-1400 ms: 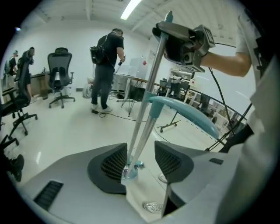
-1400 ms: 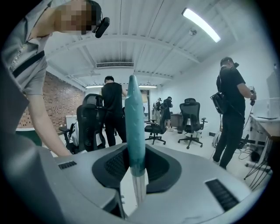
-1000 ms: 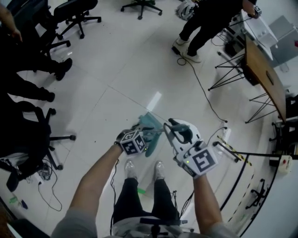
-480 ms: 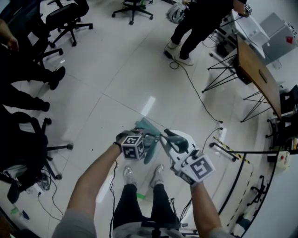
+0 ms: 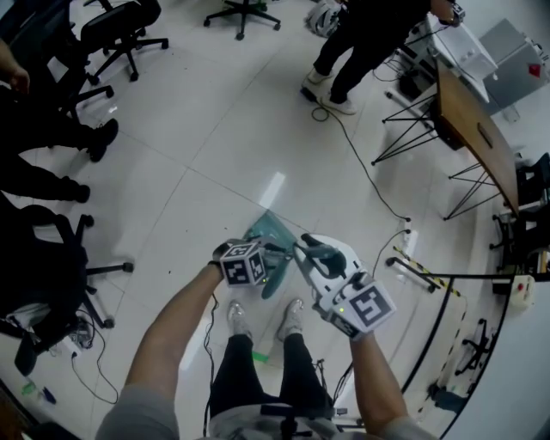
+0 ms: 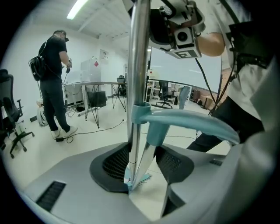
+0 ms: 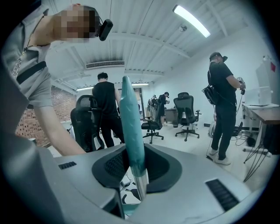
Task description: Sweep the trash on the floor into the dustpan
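Much open floor [image 5: 215,120] beyond dustpan [image 5: 271,235]; chairs [image 5: 125,21] left edge, desk [image 5: 478,120] right.

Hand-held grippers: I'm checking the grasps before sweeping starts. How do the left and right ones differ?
The right hand-held gripper is shut on the teal grip of the broom. The left hand-held gripper is open, its jaws having just been closing. The right holds one shaft; the left straddles two, the broom pole and the dustpan's handle tube. Each has the same broom between its jaws.
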